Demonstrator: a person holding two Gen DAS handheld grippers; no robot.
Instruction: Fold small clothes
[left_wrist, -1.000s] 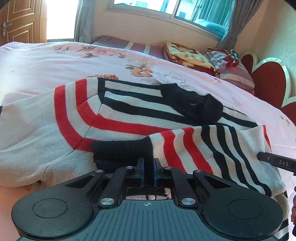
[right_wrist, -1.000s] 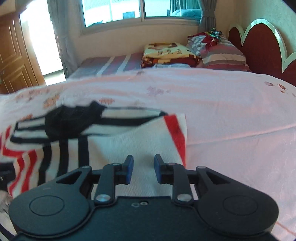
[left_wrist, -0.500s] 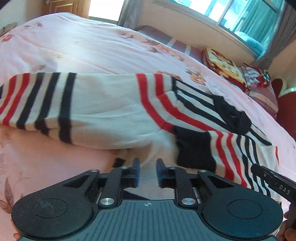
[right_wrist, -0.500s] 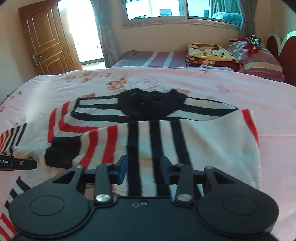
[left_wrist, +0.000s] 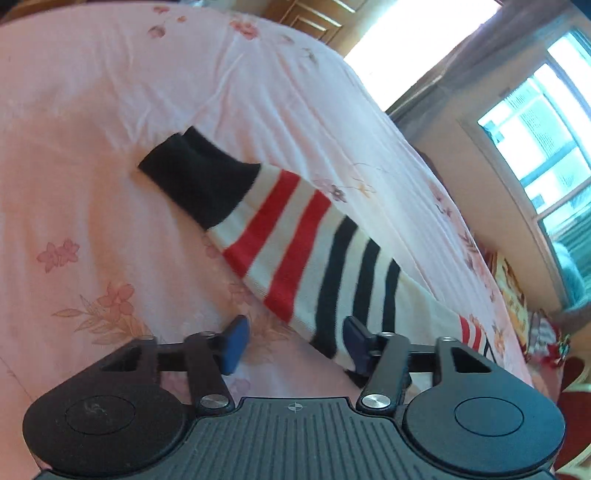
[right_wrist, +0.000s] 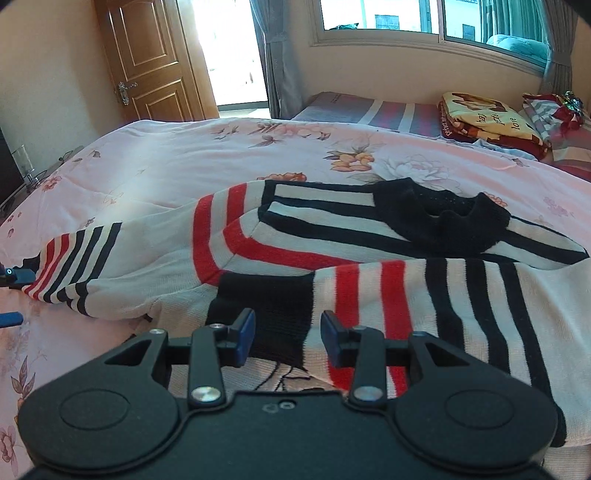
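Jaws of both grippers stand apart and clamp nothing. On the left gripper (left_wrist: 293, 341) the jaws have narrowed a little within the last half second; the outstretched sleeve's lower edge lies against the inner face of one jaw, but the pads do not press on it. On the right gripper (right_wrist: 288, 338) the jaws have opened within the last second, and the black cuff of the folded sleeve lies between them, unpinched.

The bed (right_wrist: 177, 155), under a pink floral cover, carries the work. A striped sweater (right_wrist: 332, 236) lies flat across it, its black collar (right_wrist: 443, 218) toward the window.

One sleeve (right_wrist: 424, 295) is already folded across the body, its black cuff (right_wrist: 266, 314) near the middle of the garment. The other sleeve (left_wrist: 295, 254) still stretches out sideways on the cover, ending in its own black cuff (left_wrist: 199, 177), which lies well ahead of the left gripper.

Judgement: the step in hand is the second sleeve fold. The first sleeve appears finished and let go.

The next move calls for the left jaws to travel along the sleeve toward the cuff, close on the knit there, and carry it across the body onto the first sleeve. The right gripper would do well to pin the folded part so it does not drag.

Risk: the loose knit may bunch, or the cover may be caught in the grip.
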